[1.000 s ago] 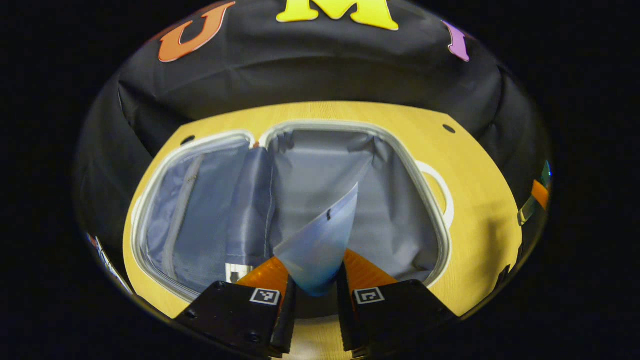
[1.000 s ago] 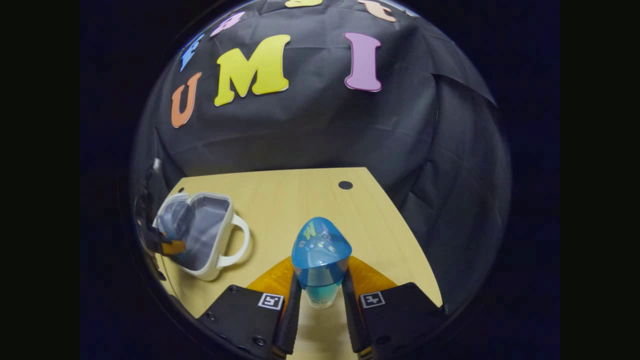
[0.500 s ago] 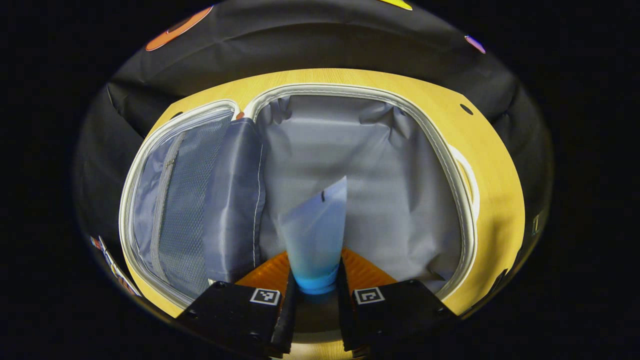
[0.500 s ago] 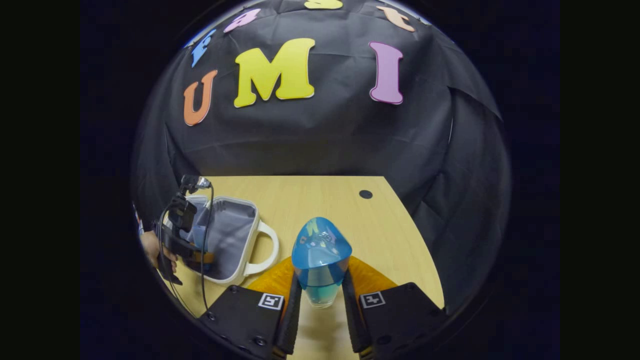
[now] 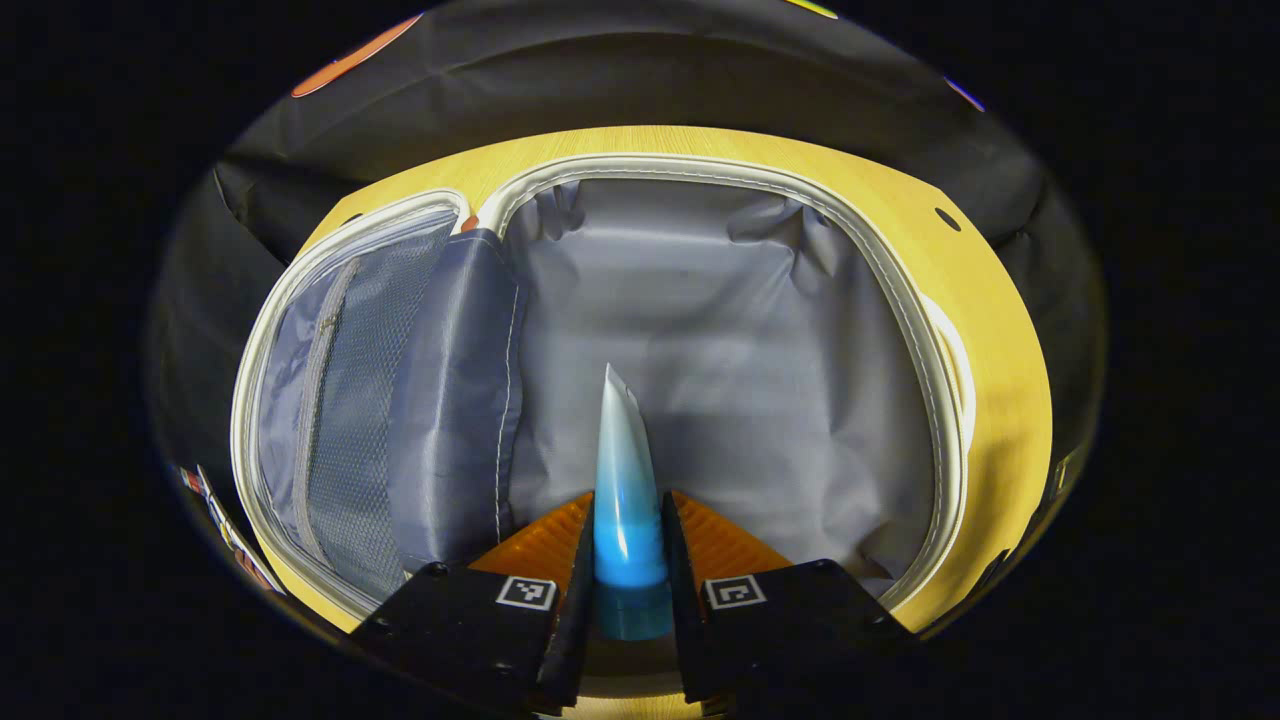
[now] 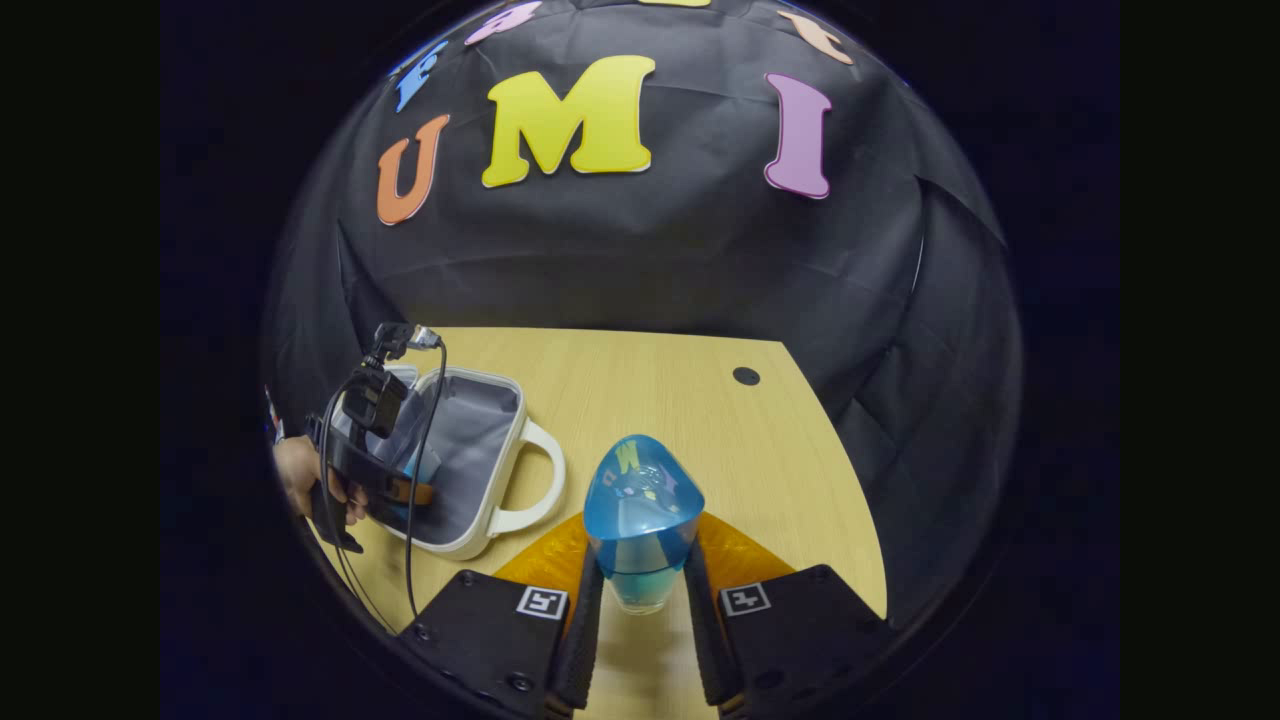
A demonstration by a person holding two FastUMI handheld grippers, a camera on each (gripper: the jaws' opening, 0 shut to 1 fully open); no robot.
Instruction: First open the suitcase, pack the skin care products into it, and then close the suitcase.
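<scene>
Wood-grain tabletop (image 6: pixel 640 400) runs back to the black cloth wall (image 6: pixel 640 270). Left tongs (image 5: pixel 628 560) clench a blue tube (image 5: pixel 620 480) above the open suitcase (image 5: pixel 930 330); right tongs (image 6: pixel 640 600) clench a blue-capped bottle (image 6: pixel 640 500), suitcase to their left.

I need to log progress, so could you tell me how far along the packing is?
Done: the suitcase lies open on the table, its grey lining bare as far as can be seen. In hand: the left gripper holds a tube over the open case, and the right gripper holds a bottle above the table, apart from the case. Left: putting both products in, then closing the suitcase.
</scene>
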